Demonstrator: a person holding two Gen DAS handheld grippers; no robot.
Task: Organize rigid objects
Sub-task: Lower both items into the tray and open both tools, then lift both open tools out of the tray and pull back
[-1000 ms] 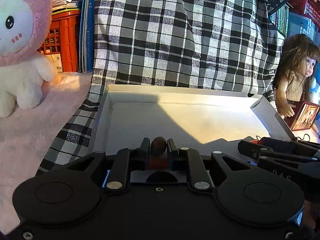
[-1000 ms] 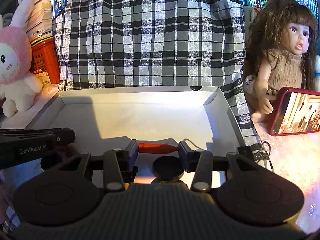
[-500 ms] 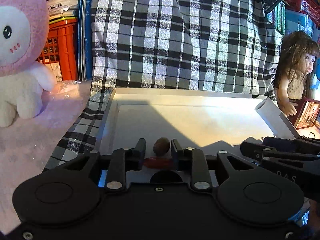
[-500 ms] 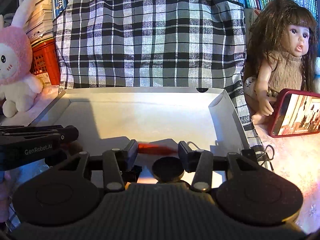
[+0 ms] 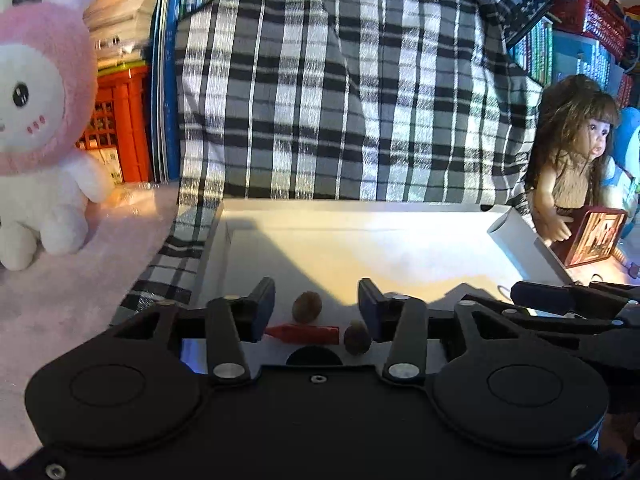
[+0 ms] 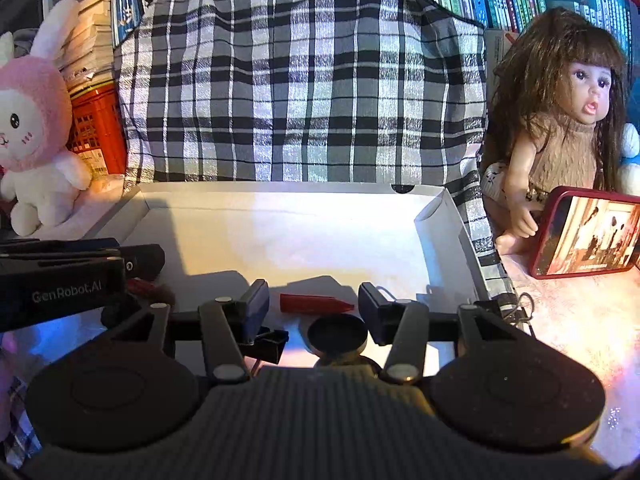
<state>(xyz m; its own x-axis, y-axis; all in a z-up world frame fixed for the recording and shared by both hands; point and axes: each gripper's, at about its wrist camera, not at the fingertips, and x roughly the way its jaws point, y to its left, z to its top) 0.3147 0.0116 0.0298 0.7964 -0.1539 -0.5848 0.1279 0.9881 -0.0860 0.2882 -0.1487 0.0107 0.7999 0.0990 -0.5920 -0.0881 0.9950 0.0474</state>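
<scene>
free: white tray [image 6: 448, 236] floor bare mid to far wall | blocked near edge: red crayon [image 6: 314, 303], black disc [image 6: 337, 335], binder clip [image 6: 267, 345], two brown nuts [image 5: 307, 307] | back: plaid cloth [image 6: 300, 80] | sides: doll [image 6: 560, 132], phone [image 6: 588, 236], plush rabbit [image 6: 32, 128]

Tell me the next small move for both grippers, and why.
Probably lift both straight back out of the white tray. The left gripper is opening, with the brown nut lying loose between its fingers, untouched. The right gripper is opening too, with the red crayon flat on the tray floor. Both pieces look released, so nothing remains to hold.
</scene>
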